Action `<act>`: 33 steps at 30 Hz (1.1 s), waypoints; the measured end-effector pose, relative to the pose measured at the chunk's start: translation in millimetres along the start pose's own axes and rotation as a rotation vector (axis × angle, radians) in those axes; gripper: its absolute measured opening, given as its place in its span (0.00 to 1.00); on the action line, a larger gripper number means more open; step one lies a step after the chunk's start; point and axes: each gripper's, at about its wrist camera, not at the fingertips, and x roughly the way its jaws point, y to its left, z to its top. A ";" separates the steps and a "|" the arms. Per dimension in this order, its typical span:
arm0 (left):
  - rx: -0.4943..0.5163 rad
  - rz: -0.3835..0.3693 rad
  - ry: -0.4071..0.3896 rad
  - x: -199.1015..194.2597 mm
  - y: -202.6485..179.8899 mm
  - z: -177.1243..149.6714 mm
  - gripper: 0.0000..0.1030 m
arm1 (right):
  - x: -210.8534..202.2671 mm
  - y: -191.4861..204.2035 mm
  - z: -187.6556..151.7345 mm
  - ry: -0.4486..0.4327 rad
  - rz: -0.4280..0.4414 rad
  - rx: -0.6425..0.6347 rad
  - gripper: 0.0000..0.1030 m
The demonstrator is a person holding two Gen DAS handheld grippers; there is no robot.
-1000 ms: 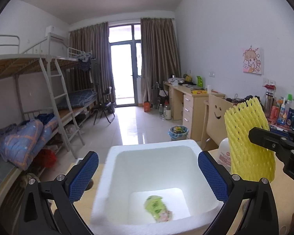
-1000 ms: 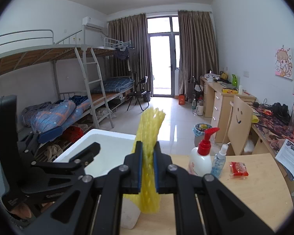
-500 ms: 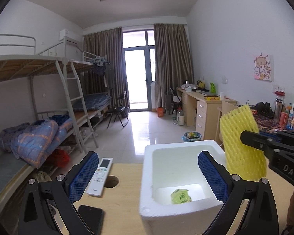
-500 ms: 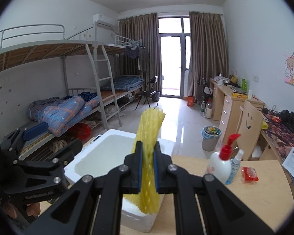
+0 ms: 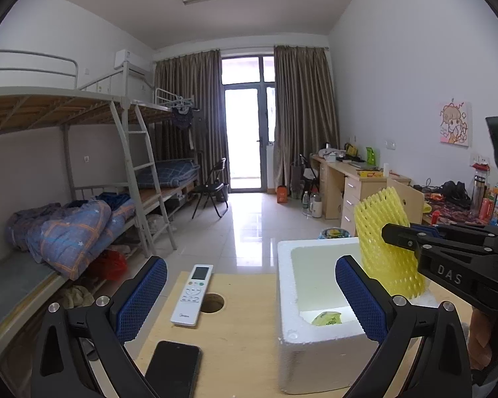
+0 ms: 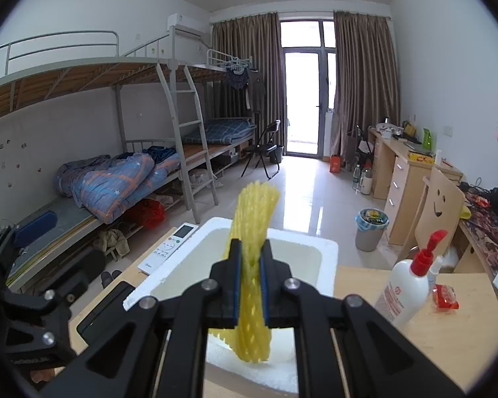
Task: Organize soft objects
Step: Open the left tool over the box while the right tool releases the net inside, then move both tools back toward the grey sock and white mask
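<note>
A white foam box [image 5: 284, 301] stands on the wooden table; it also shows in the right wrist view [image 6: 327, 258]. A green soft packet [image 5: 327, 318] lies on its floor. My right gripper [image 6: 250, 285] is shut on a yellow foam net sleeve [image 6: 255, 212] and holds it upright over the box; the sleeve also shows in the left wrist view [image 5: 385, 245]. My left gripper [image 5: 249, 298] is open and empty, to the left of the box and above the table.
A white remote [image 5: 192, 295], a round cable hole [image 5: 212, 302] and a black phone [image 5: 172, 371] lie left of the box. A white pump bottle [image 6: 406, 287] and a red packet [image 6: 445, 296] stand to the right. Bunk beds and desks line the room.
My left gripper has pulled back and left, away from over the box, bringing the remote and phone into view. My right gripper has carried the yellow sleeve left to above the box.
</note>
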 end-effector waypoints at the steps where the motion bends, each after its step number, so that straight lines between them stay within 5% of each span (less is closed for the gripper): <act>1: 0.000 0.000 -0.001 -1.1 0.8 -0.4 0.99 | 0.6 0.0 -0.1 0.002 0.000 0.003 0.12; 10: -0.004 0.008 -0.005 -5.2 4.4 -1.2 0.99 | 10.3 3.2 0.7 0.022 -0.009 0.009 0.15; 12: -0.016 0.008 -0.003 -4.6 6.7 -0.9 0.99 | 13.9 3.0 0.3 0.034 -0.006 0.015 0.47; 14: -0.028 0.012 -0.002 -4.0 9.3 -0.5 0.99 | 16.3 3.0 0.5 0.035 -0.005 0.019 0.67; 20: -0.029 0.016 0.001 -2.7 9.2 -0.5 0.99 | 18.4 -1.2 -1.4 0.049 -0.019 0.032 0.88; 26: -0.018 0.017 0.002 -2.2 6.4 0.2 0.99 | 11.8 -4.5 -1.2 0.044 -0.045 0.040 1.00; 33: -0.042 0.013 -0.003 -9.7 7.3 0.8 0.99 | -8.9 -1.2 0.0 0.021 -0.071 0.000 1.00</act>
